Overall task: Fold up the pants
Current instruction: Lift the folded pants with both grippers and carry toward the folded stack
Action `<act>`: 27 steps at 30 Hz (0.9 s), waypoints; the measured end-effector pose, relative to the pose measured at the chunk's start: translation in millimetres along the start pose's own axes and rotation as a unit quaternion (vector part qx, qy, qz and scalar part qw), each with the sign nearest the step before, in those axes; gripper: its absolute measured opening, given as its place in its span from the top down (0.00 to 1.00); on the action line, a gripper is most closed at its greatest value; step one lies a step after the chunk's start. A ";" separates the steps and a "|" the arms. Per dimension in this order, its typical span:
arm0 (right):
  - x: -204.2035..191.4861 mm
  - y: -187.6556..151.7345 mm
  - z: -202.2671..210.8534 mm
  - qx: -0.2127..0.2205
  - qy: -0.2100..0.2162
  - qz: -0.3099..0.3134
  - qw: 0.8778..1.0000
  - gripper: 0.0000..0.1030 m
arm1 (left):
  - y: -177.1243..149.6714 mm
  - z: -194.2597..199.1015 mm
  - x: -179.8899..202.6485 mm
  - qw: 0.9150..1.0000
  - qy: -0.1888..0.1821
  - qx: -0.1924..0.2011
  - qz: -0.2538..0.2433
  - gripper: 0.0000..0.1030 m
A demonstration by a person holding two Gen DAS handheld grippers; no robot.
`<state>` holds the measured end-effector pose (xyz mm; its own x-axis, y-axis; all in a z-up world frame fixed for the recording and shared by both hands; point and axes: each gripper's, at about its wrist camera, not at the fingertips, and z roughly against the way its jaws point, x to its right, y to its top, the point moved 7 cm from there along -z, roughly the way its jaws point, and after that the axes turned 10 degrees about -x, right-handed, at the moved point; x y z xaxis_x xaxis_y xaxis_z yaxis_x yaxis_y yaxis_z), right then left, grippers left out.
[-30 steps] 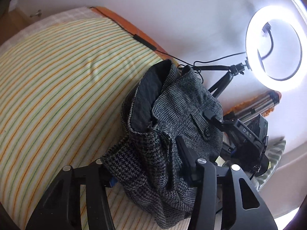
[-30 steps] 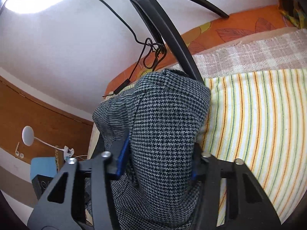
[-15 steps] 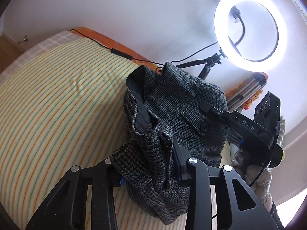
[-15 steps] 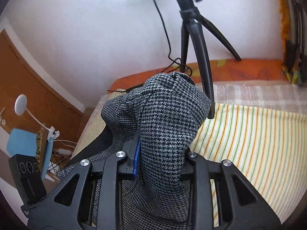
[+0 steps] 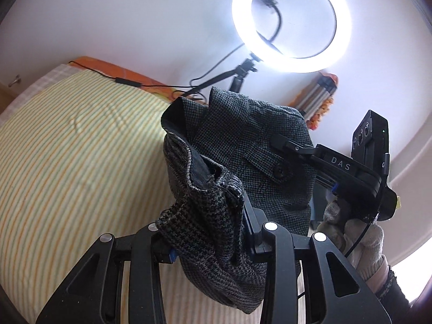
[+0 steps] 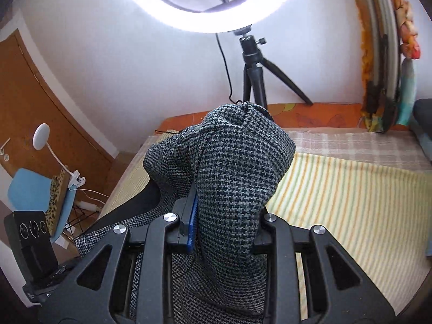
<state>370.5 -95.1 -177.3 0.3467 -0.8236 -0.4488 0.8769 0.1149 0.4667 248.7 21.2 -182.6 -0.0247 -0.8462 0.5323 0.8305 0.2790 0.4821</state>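
Both grippers, left [image 5: 208, 240] and right [image 6: 225, 232], are clamping the pants [image 5: 243, 145] aloft. They should be keeping the edges level while lowering onto the bed [image 5: 67, 148].

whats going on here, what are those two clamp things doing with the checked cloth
A person is holding a pair of grey houndstooth pants up off a striped bed with two handheld grippers. The left gripper is shut on a bunched edge of the fabric, and the right gripper is shut on another part. The pants hang crumpled between them, not yet folded. A lit ring light stands on a tripod behind the bed.
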 end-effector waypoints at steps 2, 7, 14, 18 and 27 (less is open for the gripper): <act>4.9 -2.5 13.4 0.005 -0.005 0.002 1.000 0.73 | -4.1 -0.4 12.3 1.000 -0.004 -0.001 -0.010 0.67; 22.9 -5.0 45.4 0.018 -0.018 0.003 1.000 0.73 | -10.1 -6.0 40.8 0.999 -0.023 -0.007 -0.026 0.67; 49.8 -8.2 87.1 0.035 -0.040 0.000 0.999 0.73 | -14.9 -20.0 84.2 0.997 -0.044 -0.016 -0.056 0.67; 67.6 -8.5 113.1 0.045 -0.053 -0.004 0.998 0.73 | -15.8 -30.2 109.1 0.995 -0.059 -0.024 -0.071 0.67; 119.6 -0.1 172.7 0.076 -0.091 -0.019 0.993 0.73 | -8.3 -58.6 179.5 0.988 -0.090 -0.033 -0.118 0.67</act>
<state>354.3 -289.6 -99.4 0.2370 -0.9140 -0.3293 0.8230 0.0088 0.5679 270.0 -159.6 -131.9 -0.3152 -0.7879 0.5291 0.8246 0.0486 0.5636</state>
